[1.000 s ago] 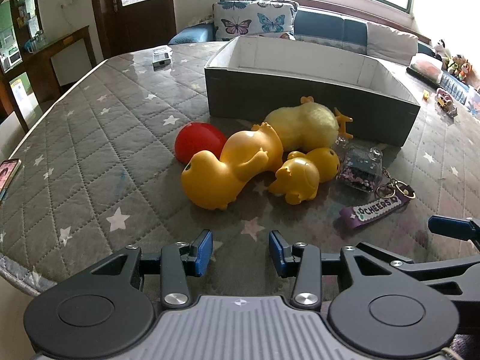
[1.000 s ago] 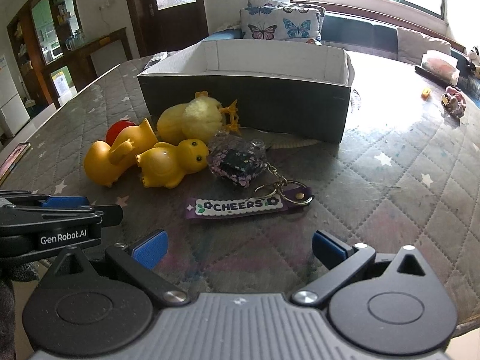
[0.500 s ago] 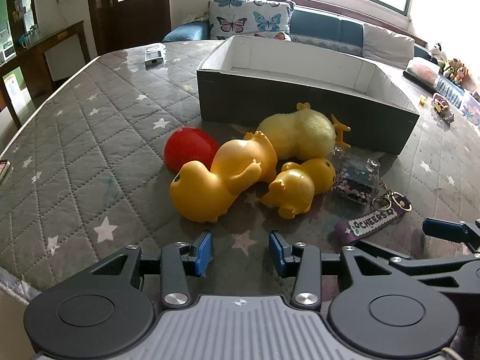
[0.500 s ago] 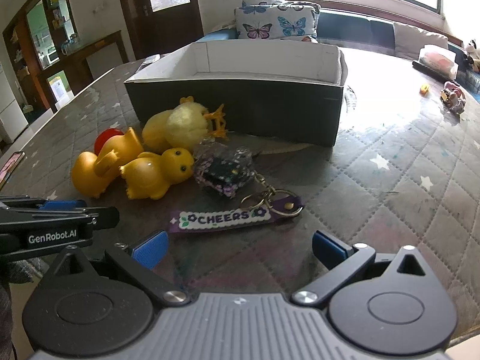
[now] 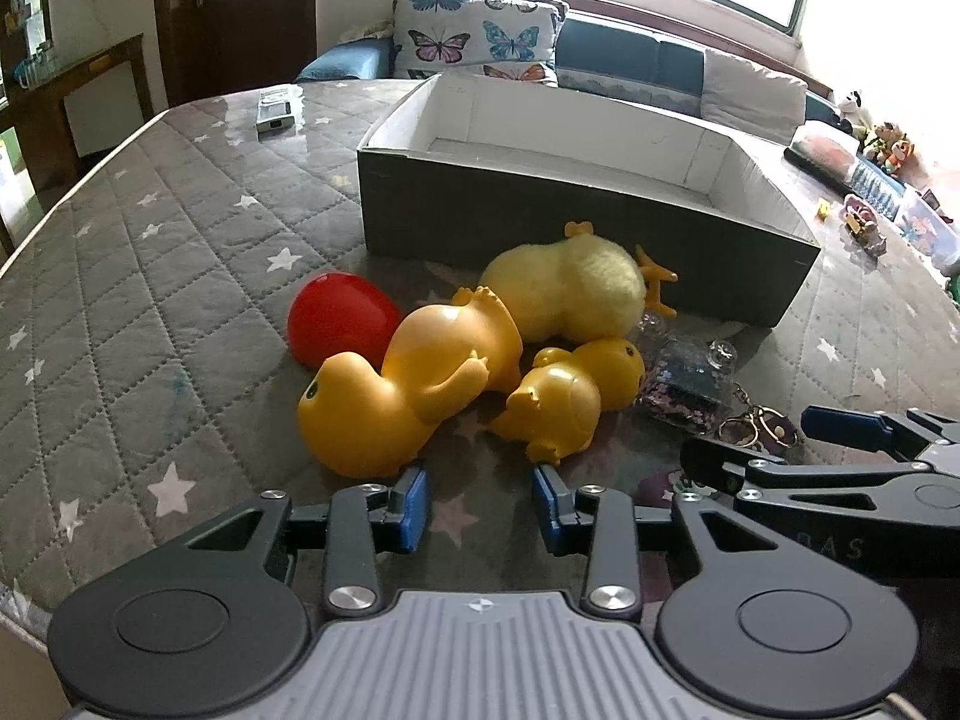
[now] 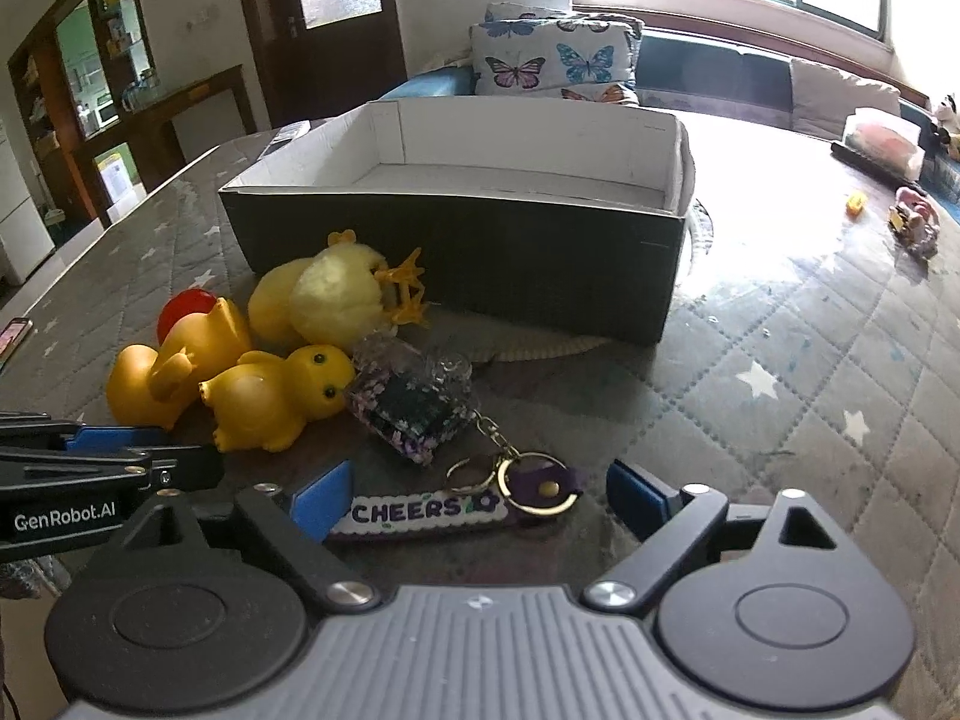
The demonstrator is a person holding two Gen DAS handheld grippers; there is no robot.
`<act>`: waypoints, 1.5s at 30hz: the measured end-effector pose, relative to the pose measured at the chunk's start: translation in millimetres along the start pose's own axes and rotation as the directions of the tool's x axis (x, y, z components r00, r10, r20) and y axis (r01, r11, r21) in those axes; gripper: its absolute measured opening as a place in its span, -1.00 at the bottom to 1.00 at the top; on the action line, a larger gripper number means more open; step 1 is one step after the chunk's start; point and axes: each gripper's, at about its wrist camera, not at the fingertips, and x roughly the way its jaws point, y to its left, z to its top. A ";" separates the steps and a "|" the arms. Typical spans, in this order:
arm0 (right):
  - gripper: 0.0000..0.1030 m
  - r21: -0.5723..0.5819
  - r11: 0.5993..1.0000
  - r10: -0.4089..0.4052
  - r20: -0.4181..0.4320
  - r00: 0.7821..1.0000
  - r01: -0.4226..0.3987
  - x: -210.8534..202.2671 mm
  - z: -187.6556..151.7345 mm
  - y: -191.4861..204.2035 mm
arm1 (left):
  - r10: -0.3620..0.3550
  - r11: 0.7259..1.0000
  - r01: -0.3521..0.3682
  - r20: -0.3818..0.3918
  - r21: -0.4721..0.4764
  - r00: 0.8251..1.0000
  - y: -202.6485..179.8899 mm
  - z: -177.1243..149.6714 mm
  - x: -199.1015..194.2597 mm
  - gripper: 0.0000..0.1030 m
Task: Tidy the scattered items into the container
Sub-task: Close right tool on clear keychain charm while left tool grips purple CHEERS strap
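Grey quilted cloth with white stars covers the table (image 5: 150, 276), with a sofa and butterfly cushions beyond under a bright window. Straight ahead of both tools stands the container (image 6: 456, 240), a dark open box with a white lining; what shows of its inside in either view holds nothing, though the near wall hides part of the floor. All the scattered items lie outside it, bunched between the box and the tools: a red ball (image 5: 342, 324) ahead and left of the left hand-held gripper (image 5: 480, 504), a large yellow rubber duck (image 5: 408, 396) on its side just ahead of that gripper's left finger, a smaller rubber duck (image 6: 276, 396) touching it, a fuzzy yellow plush chick (image 6: 336, 300) against the box's near wall, and a clear glitter charm (image 6: 414, 408) chained by rings to a purple strap (image 6: 444, 510). By this showing the whole pile remains to be put in. The left hand-held gripper hovers part open and holds nothing. The right hand-held gripper (image 6: 480, 498) is spread wide, its fingers straddling the strap without closing on it. The strap reads "CHEERS" between little flowers, and the left tool's side, seen from the right wrist, reads "GenRobot.AI".
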 end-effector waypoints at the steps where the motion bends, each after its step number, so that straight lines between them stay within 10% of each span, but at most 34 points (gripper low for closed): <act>1: 0.71 -0.002 1.000 0.002 -0.001 1.000 -0.002 1.4 0.6 -0.3 | -0.001 1.000 0.001 -0.002 0.000 1.000 0.1 0.3 0.6 -0.26; 12: 0.49 -0.086 0.996 -0.006 0.010 1.000 0.007 9.5 4.9 3.4 | -0.036 0.999 0.036 -0.028 -0.015 0.999 1.0 -3.3 -3.9 -0.26; 29: -0.40 -0.082 0.996 0.041 -0.012 0.999 -0.042 -20.9 -12.1 -10.3 | -0.097 0.995 0.097 -0.014 0.018 0.995 -15.6 3.4 -10.7 -0.26; 45: 0.03 -0.108 0.987 0.123 0.016 0.992 -0.121 -9.1 -0.2 -10.0 | -0.167 0.985 0.168 -0.031 0.029 0.985 -21.7 11.2 -5.0 -0.25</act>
